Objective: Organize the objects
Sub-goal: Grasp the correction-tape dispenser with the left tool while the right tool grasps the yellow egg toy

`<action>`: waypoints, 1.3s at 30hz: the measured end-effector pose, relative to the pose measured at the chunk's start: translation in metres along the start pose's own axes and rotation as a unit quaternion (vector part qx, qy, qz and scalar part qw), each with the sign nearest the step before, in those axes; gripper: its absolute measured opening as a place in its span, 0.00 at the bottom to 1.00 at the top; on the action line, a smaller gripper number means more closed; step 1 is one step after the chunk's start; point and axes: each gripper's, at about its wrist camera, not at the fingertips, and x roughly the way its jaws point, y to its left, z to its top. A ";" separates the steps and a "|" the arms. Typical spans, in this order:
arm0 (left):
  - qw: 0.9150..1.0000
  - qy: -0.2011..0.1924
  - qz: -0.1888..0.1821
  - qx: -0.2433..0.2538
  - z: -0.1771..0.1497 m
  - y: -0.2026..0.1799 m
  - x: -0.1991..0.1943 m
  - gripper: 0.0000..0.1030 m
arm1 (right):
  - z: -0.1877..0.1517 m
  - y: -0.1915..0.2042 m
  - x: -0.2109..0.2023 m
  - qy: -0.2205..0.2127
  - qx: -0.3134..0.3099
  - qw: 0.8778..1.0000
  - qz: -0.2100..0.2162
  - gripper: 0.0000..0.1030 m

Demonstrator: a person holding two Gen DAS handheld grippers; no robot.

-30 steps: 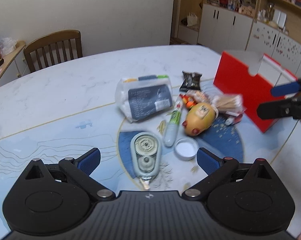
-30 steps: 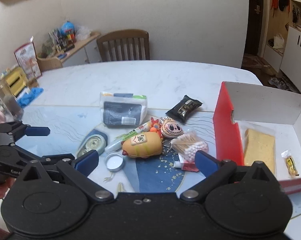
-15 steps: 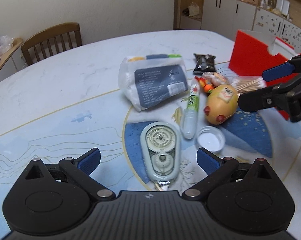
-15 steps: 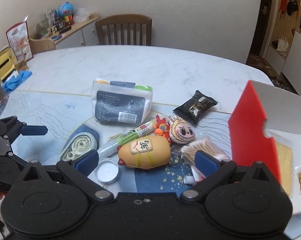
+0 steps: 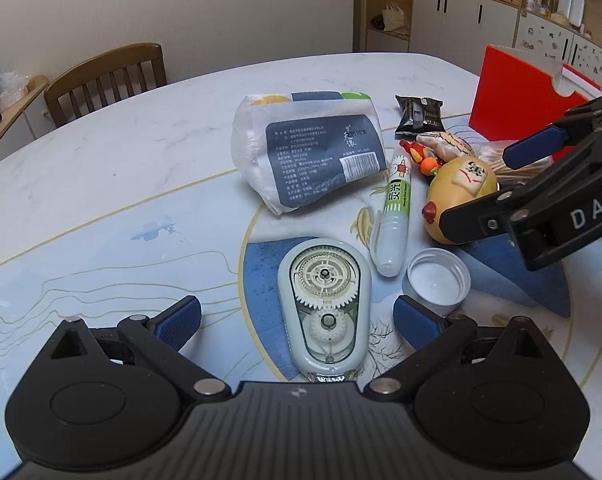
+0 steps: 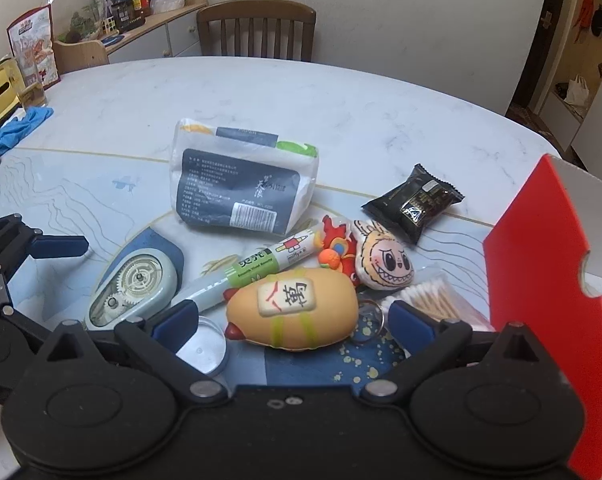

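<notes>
Right now both grippers hang low over the clutter near the middle of the table (image 5: pixel 101 168), each with its jaws spread wide and nothing between them. The left gripper (image 5: pixel 297 322) straddles the tape dispenser (image 5: pixel 325 300), which lies flat with its tip toward the camera. The right gripper (image 6: pixel 293 322) frames the yellow toy (image 6: pixel 293 312), which lies on its side just beside the glue pen (image 6: pixel 253 268) and the lid (image 6: pixel 203 346).

Everything is packed tight, and that is the main risk. The lid sits just beside the left gripper's right finger, so a closing pinch on the dispenser could catch or flick it. The toy looks soft and rounded; I judge that a squeeze off its middle could make it squirt out and knock the doll (image 6: pixel 385 260) or the cotton swabs (image 6: pixel 433 300). The two grippers are also near each other and could collide. The red box (image 6: pixel 541 280) stands open near the table's right edge, probably the destination.
</notes>
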 end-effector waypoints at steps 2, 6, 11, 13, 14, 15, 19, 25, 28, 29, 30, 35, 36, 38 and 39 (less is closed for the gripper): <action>1.000 0.000 0.003 -0.004 -0.001 0.000 0.001 0.99 | 0.000 0.000 0.003 0.004 -0.001 1.000 0.000 0.95; 1.000 -0.003 -0.002 -0.017 -0.002 0.000 0.000 0.95 | -0.001 -0.001 0.007 0.009 0.000 1.000 0.001 0.88; 1.000 -0.005 -0.006 -0.019 0.000 -0.003 -0.003 0.79 | 0.000 0.000 0.010 0.013 -0.001 1.000 0.002 0.78; 1.000 -0.004 -0.007 -0.017 0.001 -0.005 -0.004 0.69 | 0.000 0.000 0.011 0.016 -0.002 1.000 0.002 0.75; 1.000 -0.003 -0.008 -0.016 0.002 -0.006 -0.004 0.67 | 0.000 0.000 0.011 0.017 -0.003 1.000 0.002 0.74; 1.000 -0.002 -0.010 -0.014 0.003 -0.008 -0.005 0.61 | -0.001 0.000 0.011 0.017 -0.004 1.000 0.001 0.74; 1.000 0.002 -0.008 -0.005 0.006 -0.014 -0.006 0.47 | -0.001 -0.001 0.010 0.018 -0.002 1.000 0.002 0.72; 1.000 0.011 -0.001 -0.015 0.008 -0.015 -0.007 0.46 | -0.004 -0.006 -0.002 0.014 0.014 1.000 0.007 0.70; 1.000 0.012 -0.002 -0.025 0.007 -0.015 -0.013 0.46 | -0.007 -0.010 -0.013 0.009 0.024 1.000 0.015 0.70; 0.999 0.013 -0.002 -0.029 0.007 -0.015 -0.015 0.46 | -0.008 -0.011 -0.017 0.009 0.027 0.999 0.017 0.70; 0.999 0.014 -0.002 -0.033 0.007 -0.015 -0.018 0.46 | -0.009 -0.012 -0.021 0.008 0.029 0.999 0.020 0.70; 0.999 0.010 -0.005 -0.047 0.008 -0.017 -0.037 0.46 | -0.014 -0.019 -0.047 -0.003 0.034 0.999 0.035 0.70; 0.999 0.010 -0.005 -0.048 0.008 -0.018 -0.041 0.46 | -0.014 -0.021 -0.052 -0.005 0.033 0.999 0.036 0.70; 0.999 0.010 -0.004 -0.052 0.009 -0.021 -0.048 0.46 | -0.016 -0.024 -0.062 -0.008 0.030 0.999 0.039 0.70; 0.999 0.009 -0.005 -0.052 0.010 -0.022 -0.052 0.46 | -0.017 -0.027 -0.067 -0.011 0.030 0.999 0.041 0.70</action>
